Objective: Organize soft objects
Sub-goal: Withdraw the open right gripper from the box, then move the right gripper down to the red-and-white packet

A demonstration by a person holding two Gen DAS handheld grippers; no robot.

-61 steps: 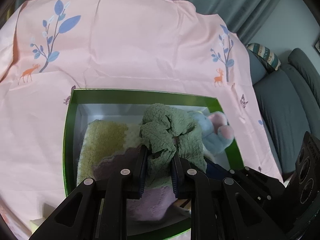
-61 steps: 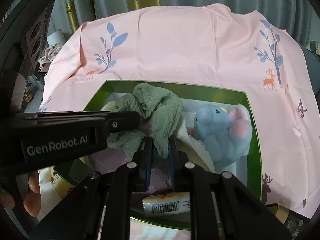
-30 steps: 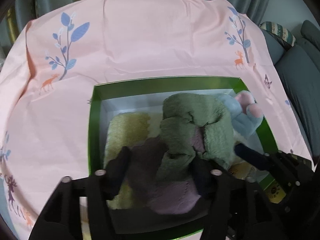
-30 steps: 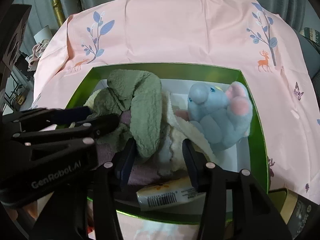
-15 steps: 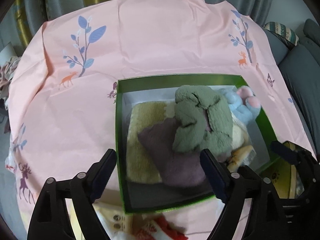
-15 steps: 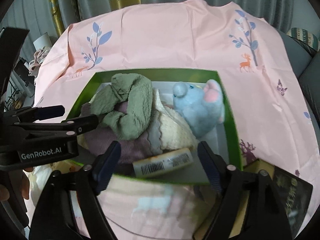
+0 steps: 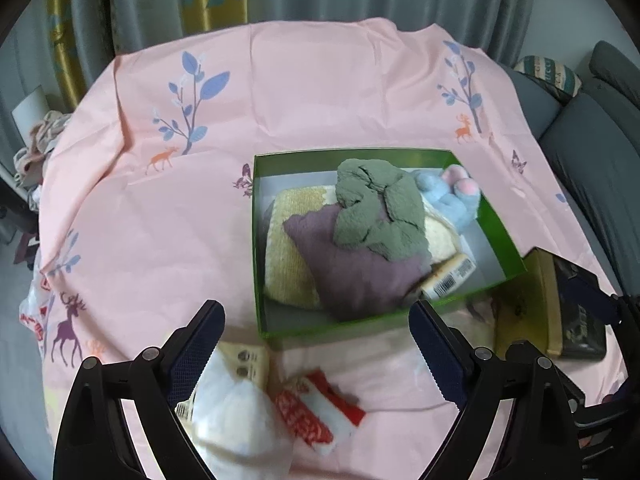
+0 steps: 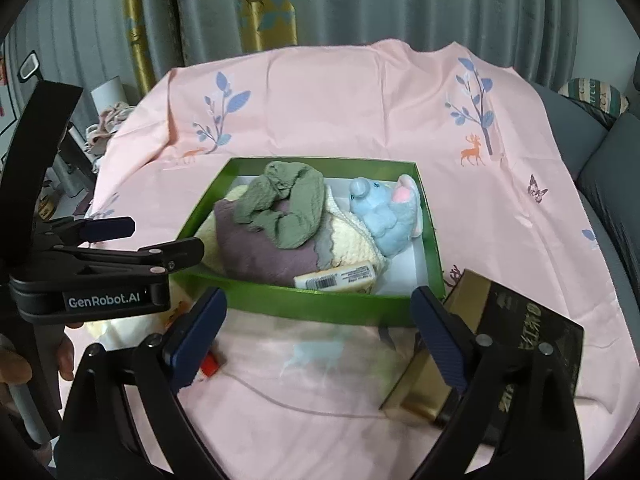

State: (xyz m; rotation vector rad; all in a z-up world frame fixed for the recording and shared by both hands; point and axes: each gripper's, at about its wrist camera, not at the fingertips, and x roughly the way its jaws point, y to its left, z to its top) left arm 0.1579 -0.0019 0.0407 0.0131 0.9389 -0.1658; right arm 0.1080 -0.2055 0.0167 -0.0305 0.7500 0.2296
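A green box [image 7: 256, 240] [image 8: 200, 208] on the pink cloth holds the soft things. A crumpled green cloth [image 7: 376, 208] [image 8: 288, 208] lies loose on top of a purple cloth [image 7: 352, 276] [image 8: 256, 252] and a yellow towel [image 7: 288, 248]. A blue plush elephant [image 7: 452, 196] [image 8: 384, 212] fills the box's right side. My left gripper [image 7: 314, 312] hangs above the box's near wall, jaws opening wide, nothing between them. My right gripper [image 8: 319, 298] is also opening and empty, in front of the box.
A barcoded packet [image 7: 450, 278] [image 8: 336, 278] lies in the box's near corner. Near the front edge lie a white soft bundle [image 7: 232, 412] and a red-and-white packet [image 7: 312, 408]. A dark and gold box [image 8: 500, 344] stands right of the green box. A grey sofa [image 7: 592, 140] is at right.
Both grippers let go of the green cloth, spread their jaws wide and drew back and up from the box. The cloth stays on the pile inside.
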